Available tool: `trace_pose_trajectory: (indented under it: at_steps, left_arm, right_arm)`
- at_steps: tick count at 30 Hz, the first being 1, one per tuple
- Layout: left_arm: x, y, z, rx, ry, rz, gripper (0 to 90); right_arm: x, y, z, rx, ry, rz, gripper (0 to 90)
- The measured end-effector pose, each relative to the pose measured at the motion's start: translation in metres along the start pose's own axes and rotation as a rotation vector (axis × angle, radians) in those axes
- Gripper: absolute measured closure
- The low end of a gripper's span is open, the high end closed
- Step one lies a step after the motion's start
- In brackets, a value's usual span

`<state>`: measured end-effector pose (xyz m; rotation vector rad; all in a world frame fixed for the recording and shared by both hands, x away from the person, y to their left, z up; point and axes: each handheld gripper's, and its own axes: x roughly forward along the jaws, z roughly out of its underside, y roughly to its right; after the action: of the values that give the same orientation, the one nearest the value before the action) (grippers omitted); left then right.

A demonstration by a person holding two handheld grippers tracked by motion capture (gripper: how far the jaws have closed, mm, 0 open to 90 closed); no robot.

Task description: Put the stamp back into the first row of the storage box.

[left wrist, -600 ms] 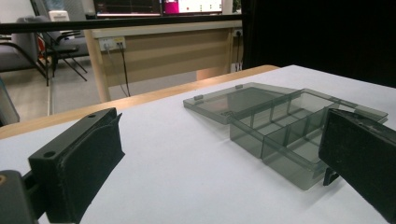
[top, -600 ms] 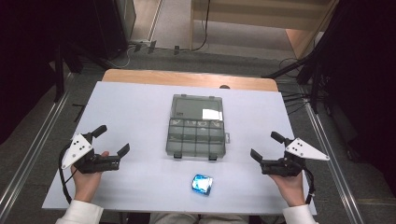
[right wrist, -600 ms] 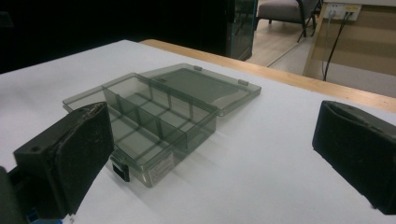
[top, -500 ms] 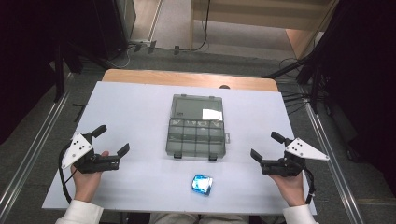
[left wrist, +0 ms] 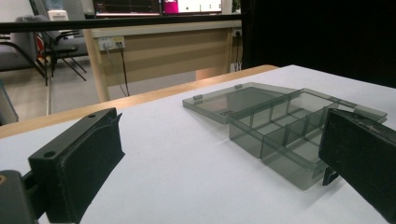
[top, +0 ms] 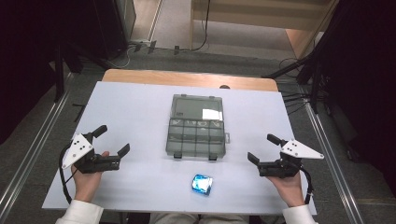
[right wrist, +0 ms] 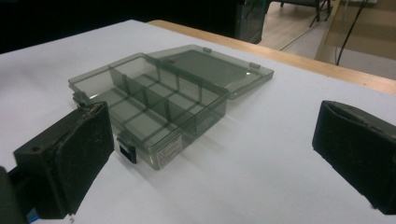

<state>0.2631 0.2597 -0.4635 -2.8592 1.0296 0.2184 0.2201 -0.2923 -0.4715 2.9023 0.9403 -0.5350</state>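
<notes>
A smoky grey plastic compartment box [top: 196, 127] lies open in the middle of the white table [top: 140, 112], its lid flat behind it and its compartments looking empty. A small blue and white packet [top: 201, 184] lies near the front edge, in front of the box. My left gripper [top: 112, 139] rests at the left of the table, open, with nothing between its jaws. My right gripper [top: 262, 148] rests at the right, also open and holding nothing. The left gripper view has the box [left wrist: 280, 126] ahead to the right; the right gripper view has the box [right wrist: 154, 98] ahead to the left.
A wooden desk edge [top: 187, 78] runs along the far side of the table. Beyond it are the floor, cables [top: 130, 46] and dark stands. Metal rails [top: 32, 154] flank the table on both sides.
</notes>
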Motion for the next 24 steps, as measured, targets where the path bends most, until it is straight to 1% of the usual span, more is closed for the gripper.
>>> trace_pose_trajectory:
  at_steps: [3, 6, 9, 11, 14, 15, 18, 21, 23, 24]
  left_arm:
    - [0.001, 0.000, 0.000, -0.002, -0.001, 0.004, 0.0]
    - [0.001, 0.001, 0.000, 0.000, -0.005, 0.010, 0.0]
    - [0.001, 0.001, 0.000, 0.000, -0.004, 0.012, 0.0]
    - [0.001, 0.001, 0.000, 0.000, -0.005, 0.011, 0.0]
    - [0.001, 0.001, 0.000, -0.002, -0.005, 0.012, 0.0]
    - [0.001, 0.001, 0.000, -0.002, -0.005, 0.012, 0.0]
    - [0.002, 0.001, 0.000, -0.002, -0.006, 0.015, 0.0]
    - [0.002, 0.001, 0.001, -0.005, -0.005, 0.015, 0.0]
    - [0.002, 0.001, 0.001, -0.005, -0.005, 0.016, 0.0]
    - [0.002, 0.001, 0.001, -0.004, -0.005, 0.016, 0.0]
  right_arm:
    - [0.004, -0.004, 0.001, -0.015, -0.023, -0.015, 0.0]
    - [0.006, -0.006, 0.001, -0.027, -0.030, -0.021, 0.0]
    - [0.007, -0.008, 0.001, -0.026, -0.038, -0.025, 0.0]
    - [0.008, -0.010, 0.000, -0.033, -0.046, -0.032, 0.0]
    - [0.011, -0.015, 0.001, -0.053, -0.072, -0.045, 0.0]
    - [0.011, -0.015, 0.001, -0.053, -0.072, -0.045, 0.0]
    - [0.016, -0.019, 0.001, -0.071, -0.115, -0.072, 0.0]
    - [0.021, -0.023, 0.002, -0.097, -0.156, -0.086, 0.0]
    - [0.022, -0.025, 0.003, -0.102, -0.167, -0.092, 0.0]
    - [0.025, -0.027, 0.003, -0.115, -0.183, -0.099, 0.0]
